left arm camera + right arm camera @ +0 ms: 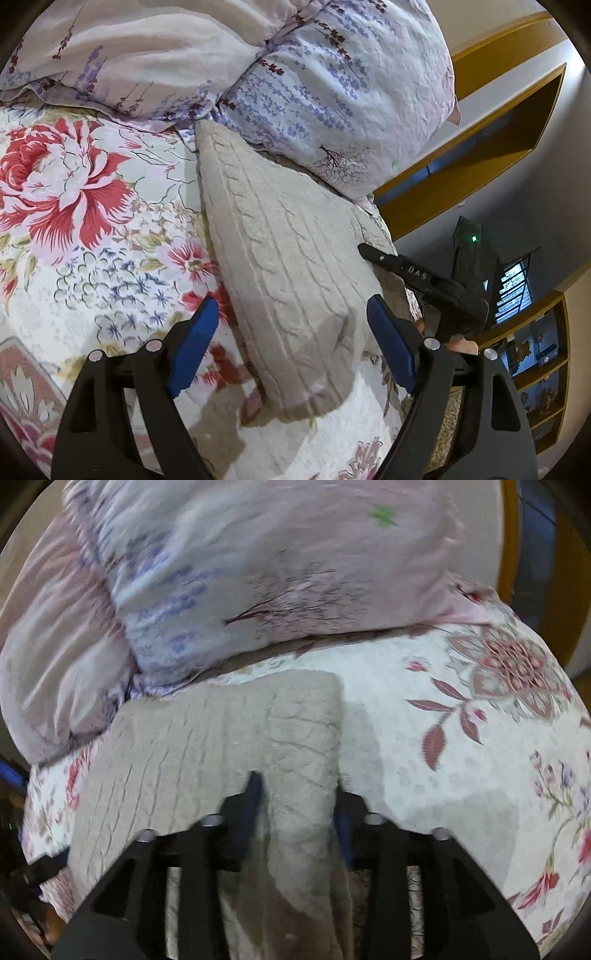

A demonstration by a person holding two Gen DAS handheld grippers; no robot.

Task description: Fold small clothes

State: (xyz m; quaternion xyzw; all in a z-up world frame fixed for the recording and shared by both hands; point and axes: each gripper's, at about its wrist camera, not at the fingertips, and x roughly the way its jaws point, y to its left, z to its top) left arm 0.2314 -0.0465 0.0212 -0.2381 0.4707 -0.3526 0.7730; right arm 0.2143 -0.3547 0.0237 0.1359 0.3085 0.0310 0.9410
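A beige cable-knit sweater (280, 251) lies on the floral bedsheet (92, 229), partly folded. My left gripper (291, 328) is open, its blue pads on either side of the sweater's near end, not closed on it. The right gripper (402, 269) shows in the left wrist view at the sweater's right edge. In the blurred right wrist view the sweater (207, 746) fills the lower middle, and my right gripper (299, 794) has a fold of the knit between its fingers, with the jaws partly apart around it.
A lavender-print pillow (332, 96) and a pale duvet (140, 62) are piled behind the sweater. Yellow wooden shelves (480, 155) and a window stand to the right. The bed's right edge (554, 812) curves away in the right wrist view.
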